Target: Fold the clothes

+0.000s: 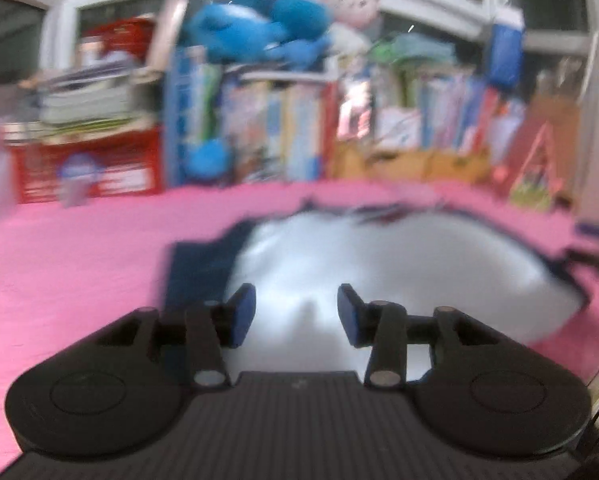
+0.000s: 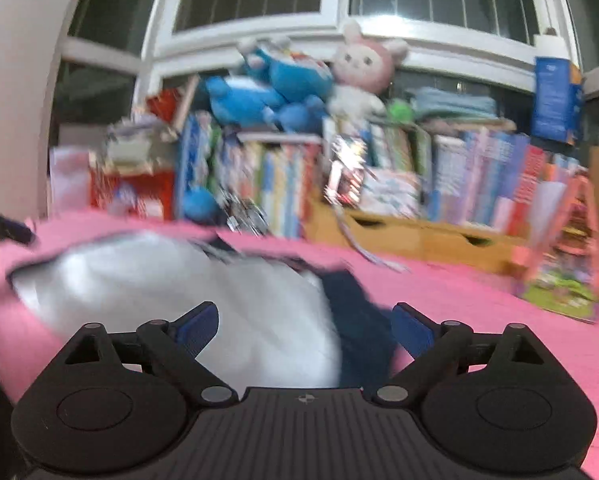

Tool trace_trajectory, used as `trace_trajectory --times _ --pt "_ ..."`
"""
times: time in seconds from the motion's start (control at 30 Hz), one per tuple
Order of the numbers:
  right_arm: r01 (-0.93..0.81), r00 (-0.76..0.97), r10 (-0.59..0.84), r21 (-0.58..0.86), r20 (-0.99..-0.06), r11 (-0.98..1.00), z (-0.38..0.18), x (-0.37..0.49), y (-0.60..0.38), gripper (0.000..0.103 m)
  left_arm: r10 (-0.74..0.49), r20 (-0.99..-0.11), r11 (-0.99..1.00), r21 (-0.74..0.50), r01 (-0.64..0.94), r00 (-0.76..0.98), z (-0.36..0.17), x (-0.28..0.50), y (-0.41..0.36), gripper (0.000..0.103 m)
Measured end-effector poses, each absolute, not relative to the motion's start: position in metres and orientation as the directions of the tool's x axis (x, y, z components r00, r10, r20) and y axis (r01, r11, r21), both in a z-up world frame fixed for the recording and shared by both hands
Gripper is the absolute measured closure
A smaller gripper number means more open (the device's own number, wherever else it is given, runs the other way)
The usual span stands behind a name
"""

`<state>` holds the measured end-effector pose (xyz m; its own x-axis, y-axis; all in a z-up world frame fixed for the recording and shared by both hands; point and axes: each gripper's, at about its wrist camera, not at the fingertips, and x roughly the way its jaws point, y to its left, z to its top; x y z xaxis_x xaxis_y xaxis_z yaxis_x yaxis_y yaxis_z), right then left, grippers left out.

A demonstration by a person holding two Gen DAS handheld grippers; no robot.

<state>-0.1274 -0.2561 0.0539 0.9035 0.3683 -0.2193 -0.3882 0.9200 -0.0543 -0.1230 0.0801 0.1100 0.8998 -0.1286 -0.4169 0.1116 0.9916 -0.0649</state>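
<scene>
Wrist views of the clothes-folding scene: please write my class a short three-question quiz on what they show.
1. True or false: the left tongs grip the white garment with navy trim.
2. What colour is the cloth-covered surface under the garment?
3. Which sits above the row of upright books? A) blue plush toy B) lamp C) clock

Key:
1. False: both the left and the right tongs stand open with nothing between the pads.
2. Pink.
3. A.
</scene>
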Motion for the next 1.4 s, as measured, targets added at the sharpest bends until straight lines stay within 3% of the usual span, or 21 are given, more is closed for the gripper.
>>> trace_trajectory --times 0.07,0.17,0.43,0.63,0.7,0.8,0.9,1.0,1.07,1.23,1.27,1.37,1.4 --pt "-0.376 0.910 0.367 -0.013 -0.195 0.926 0.055 -0.118 -0.228 0.013 -0.143 -0.404 0.990 -0.064 0.128 0.904 0.099 -0.100 0.052 0.057" --pt "-0.354 0.915 0.355 0.038 -0.192 0.934 0.054 -0.104 -0.192 0.032 -0.116 -0.425 0.993 -0.027 0.116 0.898 0.080 -0.078 0.020 0.057" --pt "-0.329 0.829 0.333 0.089 -0.449 0.940 0.031 -0.062 -0.151 0.032 -0.035 -0.513 0.992 0.088 0.093 0.858 0.050 -0.046 0.007 0.055" --pt "-0.382 0.780 0.339 0.029 -0.526 0.924 0.025 -0.053 -0.139 0.028 -0.042 -0.540 0.988 0.105 0.116 0.840 0.047 -0.045 0.026 0.054" --pt "-0.399 0.783 0.323 -0.032 -0.531 0.916 0.025 -0.054 -0.139 0.034 -0.033 -0.534 0.982 0.141 0.127 0.845 0.046 -0.048 0.032 0.053" --pt "-0.402 0.810 0.277 -0.147 -0.516 0.904 0.024 -0.059 -0.144 0.049 0.091 -0.496 0.944 0.318 0.084 0.864 0.041 -0.055 0.039 0.052" --pt "-0.352 0.828 0.229 -0.156 -0.512 0.923 0.024 -0.056 -0.166 0.046 0.057 -0.510 0.972 0.223 0.068 0.858 0.040 -0.056 0.070 0.046" --pt "-0.290 0.835 0.187 -0.126 -0.517 0.949 0.025 -0.050 -0.193 0.030 0.011 -0.536 0.992 0.114 0.059 0.844 0.040 -0.051 0.090 0.036" --pt "-0.297 0.799 0.254 0.010 -0.545 0.955 0.027 -0.042 -0.213 0.029 0.007 -0.536 0.993 0.104 0.059 0.844 0.039 -0.051 0.091 0.036" --pt "-0.278 0.801 0.286 0.096 -0.526 0.956 0.028 -0.044 -0.233 0.031 -0.015 -0.532 0.996 0.067 0.060 0.847 0.039 -0.052 0.101 0.031" --pt "-0.239 0.812 0.259 0.106 -0.523 0.965 0.029 -0.044 -0.240 0.041 -0.023 -0.532 0.997 0.051 0.058 0.847 0.039 -0.052 0.105 0.030" --pt "-0.162 0.824 0.213 0.142 -0.526 0.977 0.028 -0.042 -0.266 0.050 -0.008 -0.509 1.000 -0.007 0.005 0.861 0.040 -0.056 0.115 0.032" --pt "-0.127 0.830 0.163 0.105 -0.533 0.986 0.028 -0.040 -0.268 0.069 0.028 -0.489 0.999 -0.024 -0.046 0.872 0.041 -0.061 0.119 0.041"
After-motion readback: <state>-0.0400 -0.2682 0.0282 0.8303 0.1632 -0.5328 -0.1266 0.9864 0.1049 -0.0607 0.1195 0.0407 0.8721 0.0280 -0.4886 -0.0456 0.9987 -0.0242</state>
